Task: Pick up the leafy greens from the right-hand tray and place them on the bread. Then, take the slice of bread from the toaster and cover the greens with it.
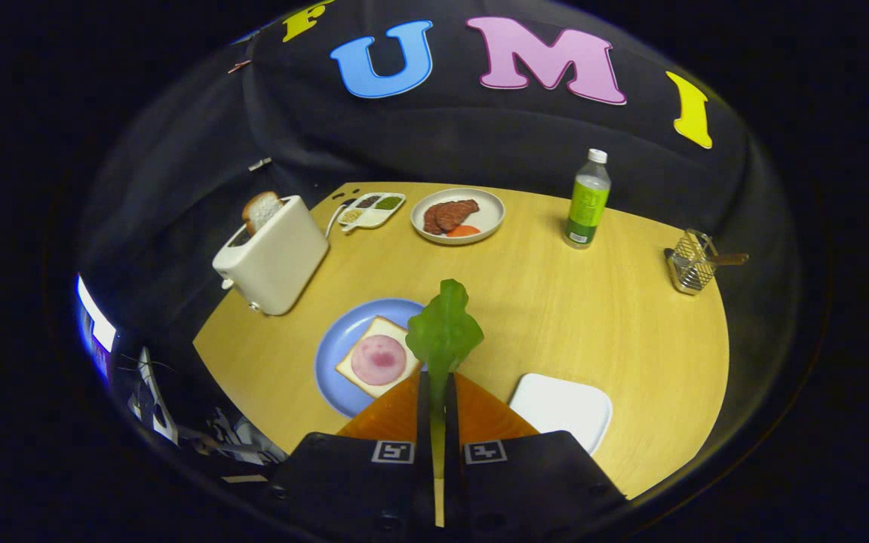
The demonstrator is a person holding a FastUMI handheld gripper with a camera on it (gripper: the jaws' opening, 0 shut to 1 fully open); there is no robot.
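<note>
Two bread slices (379, 359), two plates (333, 354), one toaster (272, 256), one bottle (587, 199), one white tray (561, 408).

A staged kitchen booth: black cloth walls (201, 173) surround a round light wooden table (615, 324) with a white two-slot toaster (272, 260) and food plates.

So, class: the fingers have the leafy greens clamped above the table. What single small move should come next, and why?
Probably shift the gripper a little left and lower it. The leafy greens are pinched between the fingers, just right of the bread with its pink slice on the blue plate, so they are not yet over it.
</note>
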